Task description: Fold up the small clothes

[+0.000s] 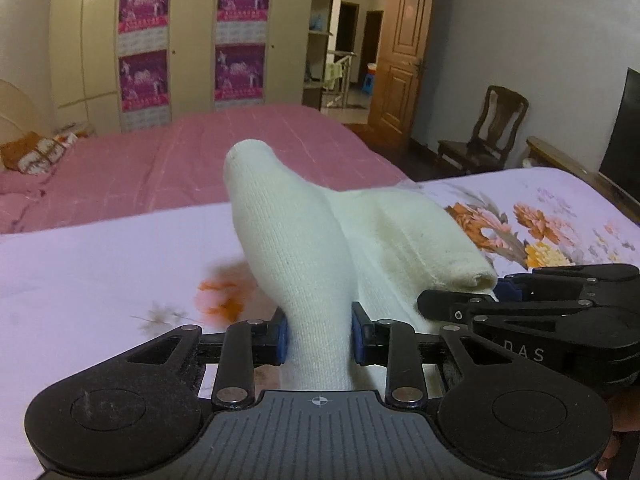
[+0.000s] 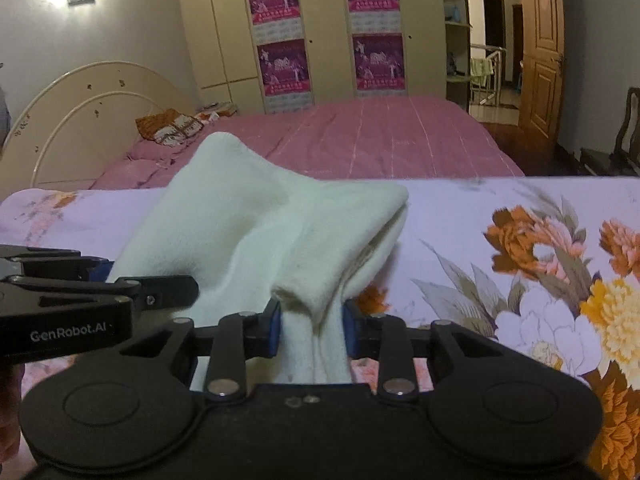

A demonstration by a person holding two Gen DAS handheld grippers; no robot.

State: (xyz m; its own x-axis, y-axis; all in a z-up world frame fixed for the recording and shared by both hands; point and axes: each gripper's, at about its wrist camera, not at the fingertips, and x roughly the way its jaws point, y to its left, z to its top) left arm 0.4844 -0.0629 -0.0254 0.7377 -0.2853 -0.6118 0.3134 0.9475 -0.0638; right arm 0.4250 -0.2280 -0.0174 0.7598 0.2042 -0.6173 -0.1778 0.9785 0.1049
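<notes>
Over the bed: both tools tilt downward, side by side.
Left hand-held gripper: pinches knitted white sock.
Right hand-held gripper: clamps same soft, bunched sock.

The right claw pinches a white sock above the flowered sheet; the left claw grips it alongside.

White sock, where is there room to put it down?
The flowered sheet lies bare right of the white knit sock, up to the pink bed, and left of it in the left view. Between the left gripper and right gripper it is crowded.
</notes>
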